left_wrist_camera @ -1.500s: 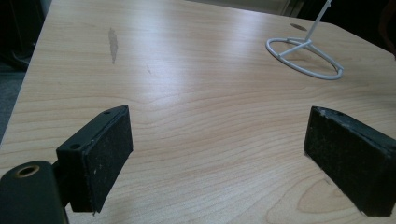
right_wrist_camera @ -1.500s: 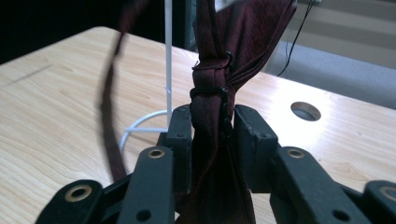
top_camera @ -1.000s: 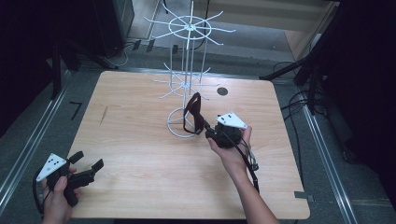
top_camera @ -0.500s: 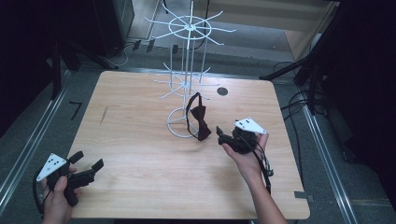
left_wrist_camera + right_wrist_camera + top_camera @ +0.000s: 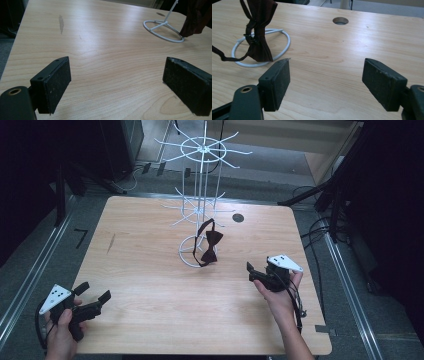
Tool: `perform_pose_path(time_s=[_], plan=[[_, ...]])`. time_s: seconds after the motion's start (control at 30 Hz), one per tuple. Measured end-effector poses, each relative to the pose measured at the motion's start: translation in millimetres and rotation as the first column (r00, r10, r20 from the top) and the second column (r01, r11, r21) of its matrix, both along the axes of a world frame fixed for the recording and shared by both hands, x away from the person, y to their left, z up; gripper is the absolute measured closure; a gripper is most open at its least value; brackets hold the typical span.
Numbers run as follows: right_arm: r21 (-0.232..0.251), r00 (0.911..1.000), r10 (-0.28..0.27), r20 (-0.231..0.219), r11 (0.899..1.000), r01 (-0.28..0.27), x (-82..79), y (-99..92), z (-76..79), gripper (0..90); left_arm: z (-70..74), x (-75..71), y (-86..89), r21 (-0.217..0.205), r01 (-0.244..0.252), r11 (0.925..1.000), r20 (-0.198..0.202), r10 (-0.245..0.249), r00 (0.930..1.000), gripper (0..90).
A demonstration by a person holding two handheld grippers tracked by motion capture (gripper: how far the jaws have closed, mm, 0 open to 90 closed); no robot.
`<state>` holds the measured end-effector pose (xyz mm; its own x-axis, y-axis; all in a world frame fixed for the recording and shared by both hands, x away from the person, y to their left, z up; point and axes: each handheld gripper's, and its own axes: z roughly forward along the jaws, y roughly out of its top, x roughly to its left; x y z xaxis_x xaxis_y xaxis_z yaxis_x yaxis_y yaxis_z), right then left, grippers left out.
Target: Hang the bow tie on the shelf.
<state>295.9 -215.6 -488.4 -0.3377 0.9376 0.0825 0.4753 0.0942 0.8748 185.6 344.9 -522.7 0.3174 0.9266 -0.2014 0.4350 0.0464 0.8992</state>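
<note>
Surface (image 5: 150,270): wood top, rounded corners, mostly bare; dark floor with cables on all sides. Round cable hole (image 5: 238,218) near the far edge, right of the rack.

Wire rack (image 5: 200,205): white, tall, spoked tiers, ring base on the surface mid-far. It's the one obstacle in the middle.

Bow tie (image 5: 210,247): dark, hangs by its strap from a lower spoke, bottom end down at the ring base, on its right side.

Right gripper (image 5: 256,272): right of the rack, well apart from the bow tie, low over the surface, near the right edge. Jaws have just been opening, now wide, nothing between them. Bare wood between it and the tie.

Left gripper (image 5: 95,296): near-left corner, close to the near edge, far from the rack. Jaws wide, nothing held. Large bare stretch of surface ahead of it.
</note>
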Motion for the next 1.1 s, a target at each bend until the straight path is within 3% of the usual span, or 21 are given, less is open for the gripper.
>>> perform_pose_path(time_s=[0.5, 1.1], plan=[[0.012, 0.9968, -0.063, -0.050, 0.998, 0.064, -13.6, -37.1, -17.3, 22.5, 0.0, -0.2, 0.1, -0.002, 0.002, 1.0000, 0.003, -0.002, 1.0000, 8.6], [0.000, 0.9934, -0.074, -0.087, 0.997, 0.075, -31.0, -60.6, -33.0, 21.4, -0.1, -0.4, 0.5, -0.004, 0.007, 1.0000, 0.003, -0.007, 1.0000, 8.5]])
